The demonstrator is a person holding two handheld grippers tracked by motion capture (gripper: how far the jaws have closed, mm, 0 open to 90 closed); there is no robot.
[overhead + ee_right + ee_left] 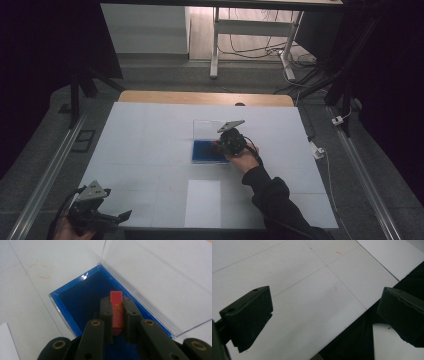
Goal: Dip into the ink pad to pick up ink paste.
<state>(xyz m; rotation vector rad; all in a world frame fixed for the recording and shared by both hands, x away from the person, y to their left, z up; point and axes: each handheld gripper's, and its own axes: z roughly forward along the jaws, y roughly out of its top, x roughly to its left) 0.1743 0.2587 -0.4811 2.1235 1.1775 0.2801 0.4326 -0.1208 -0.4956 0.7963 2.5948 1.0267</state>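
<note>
A blue-lined box (pixel 207 151) with its clear lid (pixel 207 129) swung open lies in the middle of the white table (pixel 150 135). My right gripper (pixel 224 145) hovers over the box's right side, shut on a small red block (pixel 116 311) with gold marks, held upright above the blue lining (pixel 85 296). The clear lid (pixel 160 277) lies flat beyond the box. My left gripper (pixel 117 218) rests at the table's near left corner, its jaws wide apart over the bare white table (pixel 307 297) with nothing between them.
A white sheet (pixel 203 202) lies near the front edge, right of my left gripper. A wooden strip (pixel 205 98) runs along the table's far edge. Metal rails (pixel 45 175) flank the table, and cables (pixel 260 50) lie on the floor beyond.
</note>
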